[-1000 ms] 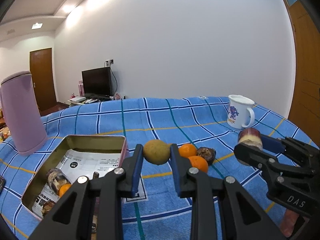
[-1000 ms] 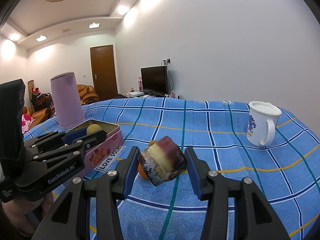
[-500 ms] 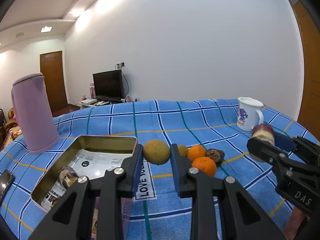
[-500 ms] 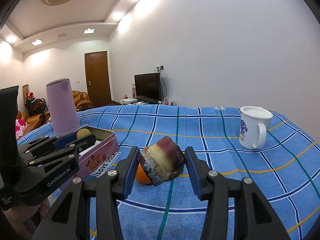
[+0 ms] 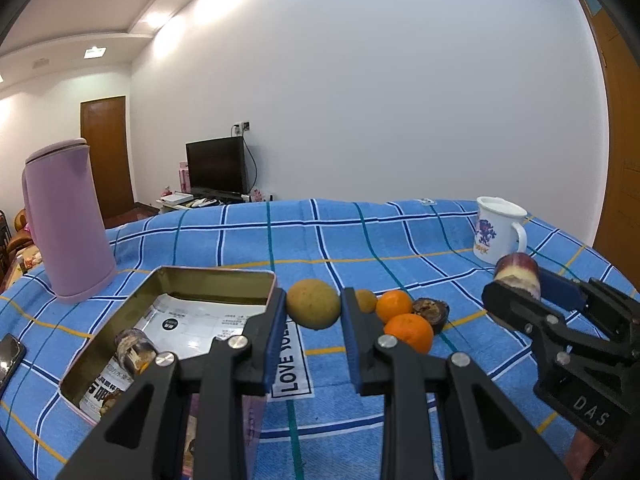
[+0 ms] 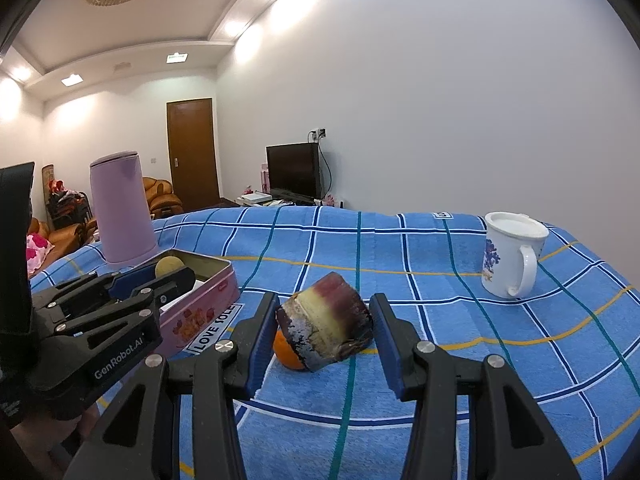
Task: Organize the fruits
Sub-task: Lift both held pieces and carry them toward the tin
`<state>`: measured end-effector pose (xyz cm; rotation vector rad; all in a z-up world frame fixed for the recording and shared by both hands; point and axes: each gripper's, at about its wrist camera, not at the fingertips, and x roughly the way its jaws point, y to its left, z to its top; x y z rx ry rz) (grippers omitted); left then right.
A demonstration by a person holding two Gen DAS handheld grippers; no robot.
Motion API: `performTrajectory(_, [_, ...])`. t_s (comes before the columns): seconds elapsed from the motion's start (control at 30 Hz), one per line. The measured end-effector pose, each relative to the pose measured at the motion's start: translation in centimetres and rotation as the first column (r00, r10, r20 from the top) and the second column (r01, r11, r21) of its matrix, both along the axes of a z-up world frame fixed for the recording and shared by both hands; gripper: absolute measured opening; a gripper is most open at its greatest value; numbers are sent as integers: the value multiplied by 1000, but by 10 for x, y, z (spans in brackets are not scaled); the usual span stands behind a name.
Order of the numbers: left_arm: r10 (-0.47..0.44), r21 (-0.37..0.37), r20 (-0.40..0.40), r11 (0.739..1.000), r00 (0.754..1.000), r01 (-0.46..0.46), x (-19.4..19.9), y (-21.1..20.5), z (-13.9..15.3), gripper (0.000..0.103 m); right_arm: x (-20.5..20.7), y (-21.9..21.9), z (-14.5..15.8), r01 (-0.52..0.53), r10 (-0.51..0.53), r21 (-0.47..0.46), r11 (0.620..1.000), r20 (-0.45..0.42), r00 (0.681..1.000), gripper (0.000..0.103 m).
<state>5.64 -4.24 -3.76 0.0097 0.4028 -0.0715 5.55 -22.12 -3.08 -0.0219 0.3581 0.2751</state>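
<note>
My left gripper (image 5: pixel 313 307) is shut on a round yellow-brown fruit (image 5: pixel 314 309), held above the table beside the right rim of the open tin box (image 5: pixel 218 275). The tin holds a purple sugarcane piece (image 5: pixel 134 347). My right gripper (image 6: pixel 325 326) is shut on a purple and yellow sugarcane chunk (image 6: pixel 326 327), also seen at the right of the left wrist view (image 5: pixel 518 275). On the cloth lie two oranges (image 5: pixel 409 330), a small yellow fruit (image 5: pixel 366 300) and a dark fruit (image 5: pixel 431 312). An orange (image 6: pixel 286 351) shows under the chunk.
A purple jug (image 5: pixel 66 222) stands at the back left behind the tin. A white mug (image 5: pixel 496 230) stands at the back right. A phone (image 5: pixel 9 356) lies at the left edge. The blue checked cloth (image 5: pixel 360 240) covers the table.
Both grippers have risen slightly and shifted left toward the tin, each still holding its item. The fruits on the cloth have not moved.
</note>
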Motion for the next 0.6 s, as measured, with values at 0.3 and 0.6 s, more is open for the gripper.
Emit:
performTrajectory(0.3, [11,5,-32,1000,999,-11,2,10,-2,28,3,13,-1,-27,27,-8,1000,-8,1000,49])
performTrajectory(0.6, [31,6,-44,1000,999,-30,2,22,-4,28,7,30,-3,-57,57,-17,998,-15,998,49])
